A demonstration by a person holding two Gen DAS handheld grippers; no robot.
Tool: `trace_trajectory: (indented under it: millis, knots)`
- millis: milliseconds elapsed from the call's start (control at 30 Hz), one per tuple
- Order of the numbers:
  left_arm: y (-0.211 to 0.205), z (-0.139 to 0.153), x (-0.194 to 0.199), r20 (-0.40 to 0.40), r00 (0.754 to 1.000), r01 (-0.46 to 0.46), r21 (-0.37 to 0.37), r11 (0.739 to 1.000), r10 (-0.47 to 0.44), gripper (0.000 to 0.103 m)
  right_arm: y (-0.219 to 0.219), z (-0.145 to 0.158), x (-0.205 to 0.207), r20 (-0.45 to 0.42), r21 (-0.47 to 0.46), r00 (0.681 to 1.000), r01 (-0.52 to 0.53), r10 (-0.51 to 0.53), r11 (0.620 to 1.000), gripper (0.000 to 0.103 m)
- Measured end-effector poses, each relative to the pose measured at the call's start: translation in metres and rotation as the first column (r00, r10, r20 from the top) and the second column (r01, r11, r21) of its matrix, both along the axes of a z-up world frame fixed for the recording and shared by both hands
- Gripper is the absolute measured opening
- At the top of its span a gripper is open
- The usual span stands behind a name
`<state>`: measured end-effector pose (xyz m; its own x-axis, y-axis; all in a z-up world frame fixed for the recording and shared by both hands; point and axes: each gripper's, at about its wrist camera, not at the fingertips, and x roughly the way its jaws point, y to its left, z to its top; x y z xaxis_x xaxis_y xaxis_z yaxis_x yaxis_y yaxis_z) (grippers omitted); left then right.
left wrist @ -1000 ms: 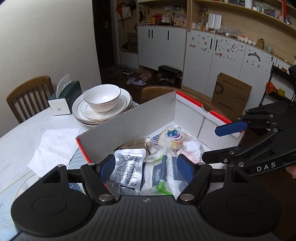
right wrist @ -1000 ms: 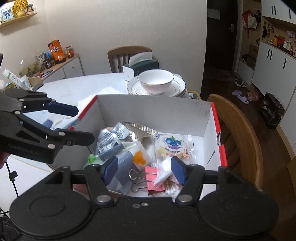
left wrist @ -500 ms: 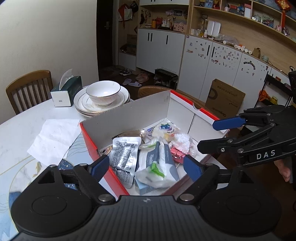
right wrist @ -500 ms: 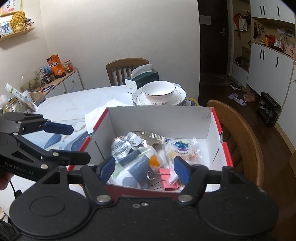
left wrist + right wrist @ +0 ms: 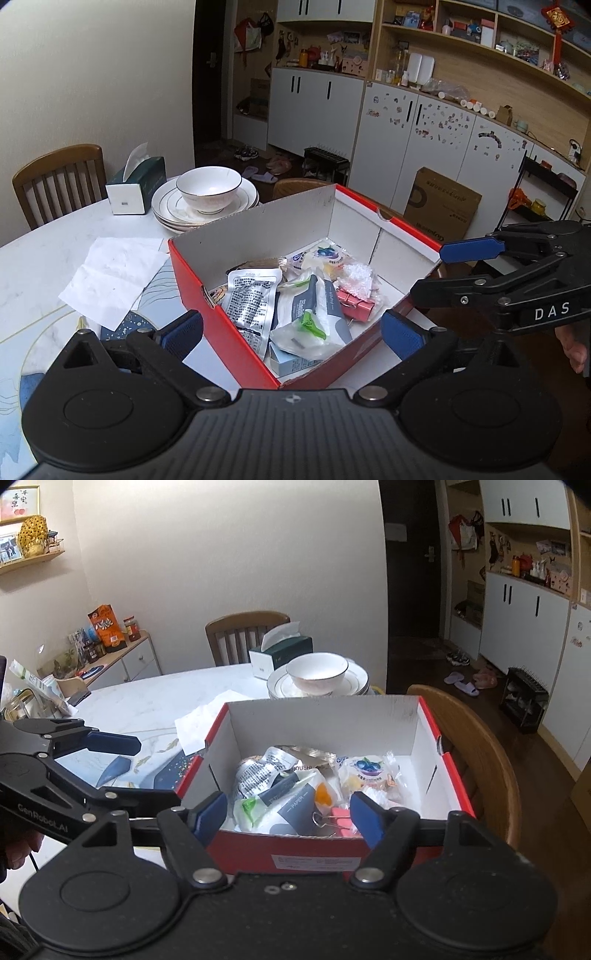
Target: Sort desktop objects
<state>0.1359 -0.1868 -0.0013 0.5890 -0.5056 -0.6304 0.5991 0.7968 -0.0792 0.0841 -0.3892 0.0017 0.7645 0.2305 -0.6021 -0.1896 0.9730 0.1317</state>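
Left of box (image 5: pixel 236 314): loose paper (image 5: pixel 110 277), not yet sorted. Inside box: foil pouch (image 5: pixel 251 299), tissue pack (image 5: pixel 314 314), pink clip (image 5: pixel 356 304), snack bag (image 5: pixel 325 254), apparently most of the job done. Box at table (image 5: pixel 44 236) edge, long axis toward bowl (image 5: pixel 208 188). Left gripper (image 5: pixel 291 328) spread wide, empty, near box corner. Right gripper (image 5: pixel 288 812) likewise spread, empty, over near wall.

Red box (image 5: pixel 192 284), white inside; pink clip (image 5: pixel 356 304).

bowl (image 5: pixel 208 188) on stacked plates (image 5: pixel 173 210), tissue box (image 5: pixel 136 184) beside them.
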Motion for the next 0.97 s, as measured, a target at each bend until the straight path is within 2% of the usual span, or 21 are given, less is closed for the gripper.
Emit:
trace_trajectory:
  millis: [267, 667, 967]
  knots:
    - [0.0007, 0.0011, -0.0059, -0.008, 1.0, 0.011, -0.016, 1.0, -0.011, 0.103, 0.0008, 0.0018, -0.009, 0.001, 0.012, 1.0, 0.022, -0.022, 1.0, 0.074]
    - [-0.0007, -0.0022, -0.0077, -0.016, 1.0, -0.016, -0.002, 1.0, 0.016, 0.103, -0.0005, 0.0013, -0.0096, -0.007, 0.013, 1.0, 0.029, -0.029, 1.0, 0.075]
    - [0.0037, 0.0001, -0.0084, 0.015, 0.999, -0.04, 0.015, 0.999, 0.04, 0.103, 0.0006, -0.0006, -0.0054, -0.017, 0.017, 0.999, 0.028, -0.028, 0.999, 0.075]
